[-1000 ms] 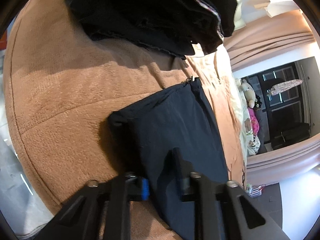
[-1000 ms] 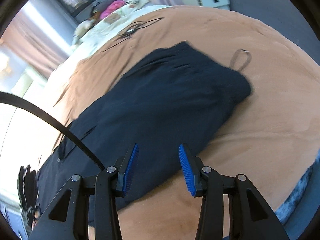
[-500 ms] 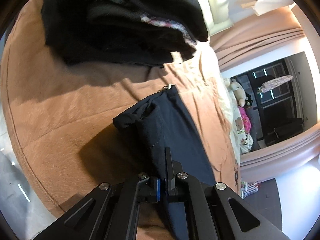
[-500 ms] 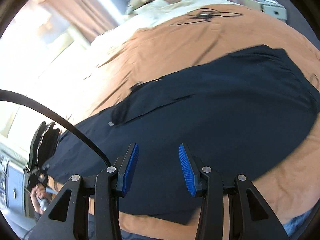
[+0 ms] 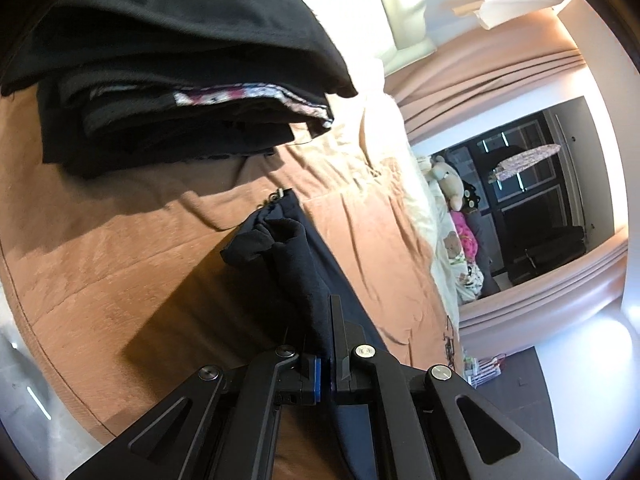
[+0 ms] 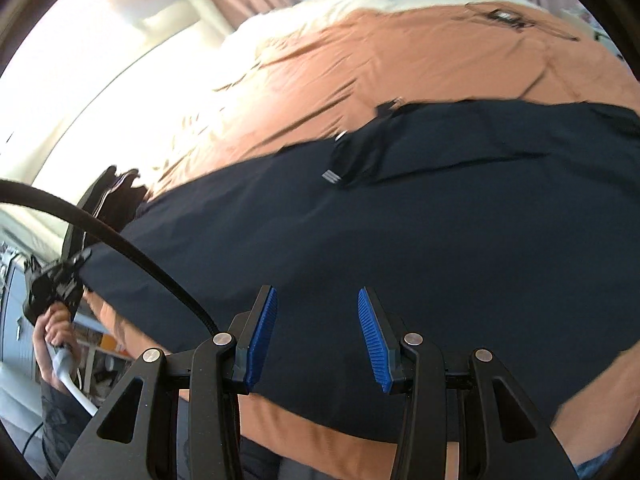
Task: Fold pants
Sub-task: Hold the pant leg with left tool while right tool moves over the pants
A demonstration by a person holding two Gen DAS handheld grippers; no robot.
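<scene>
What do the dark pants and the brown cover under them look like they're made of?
The pants look like thin, smooth woven fabric, matte navy, perhaps a light synthetic: they lie flat and bunch into soft folds where the left tongs pinch them. The brown cover looks like plush fleece, with a fuzzy nap showing brushed streaks. The exact fibre of either can't be told.

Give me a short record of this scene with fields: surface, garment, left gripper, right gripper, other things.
surface: bed with brown blanket
garment: dark navy pants, spread flat, one end lifted
left gripper: shut on pants edge, fabric bunched above it
right gripper: open, above the pants, holding nothing
other things: stack of folded dark clothes; stuffed toys further up the bed
</scene>
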